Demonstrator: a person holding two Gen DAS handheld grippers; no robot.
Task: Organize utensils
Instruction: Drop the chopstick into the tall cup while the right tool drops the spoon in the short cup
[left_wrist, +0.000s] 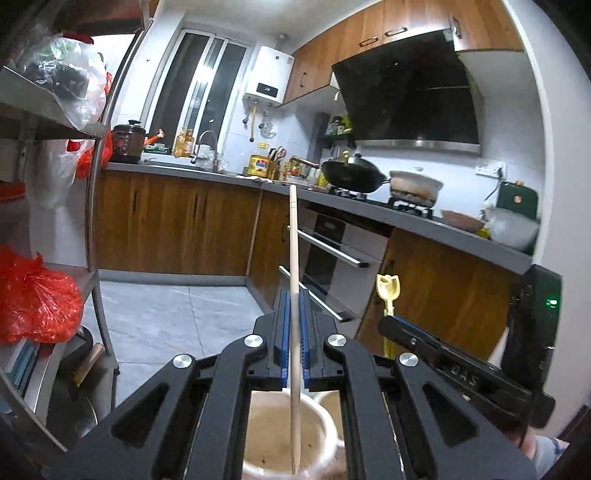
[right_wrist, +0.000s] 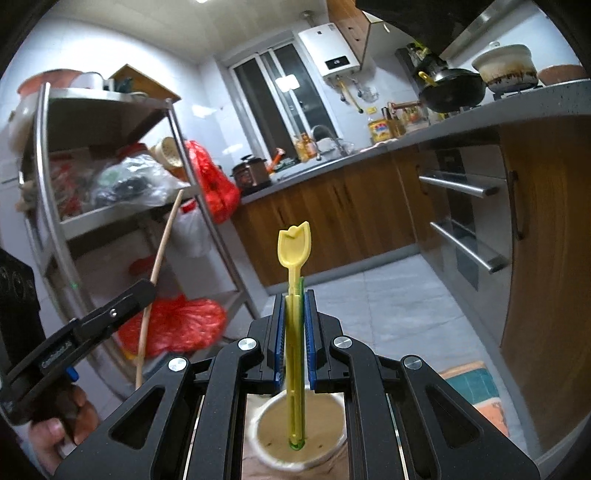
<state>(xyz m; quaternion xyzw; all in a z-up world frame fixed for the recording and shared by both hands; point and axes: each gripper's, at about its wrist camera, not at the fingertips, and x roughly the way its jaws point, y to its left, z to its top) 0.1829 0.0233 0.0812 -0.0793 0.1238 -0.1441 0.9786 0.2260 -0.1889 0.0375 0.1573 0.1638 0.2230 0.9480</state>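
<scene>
Both utensils are in hand and lowered into cups; neither looks let go yet, so I'd put you late in the placing step, with the release left to do.

Your left gripper (left_wrist: 294, 325) is clamped on the wooden stick (left_wrist: 293, 258), blue pads pressed to either side of it. The stick's long axis runs straight out ahead along the fingers, upper end pointing away from you, lower end behind the fingertips and down inside the left cup (left_wrist: 284, 435). It appears to reach the cup's floor, though contact is hard to confirm.

Your right gripper (right_wrist: 294, 332) is clenched on the yellow utensil (right_wrist: 294, 266). Its tulip-shaped head sits ahead of the fingertips, pointing up and away; the long axis follows the fingers, and the handle end drops behind them into the right cup (right_wrist: 299, 435), near the bottom.

No other loose utensils are visible.
</scene>
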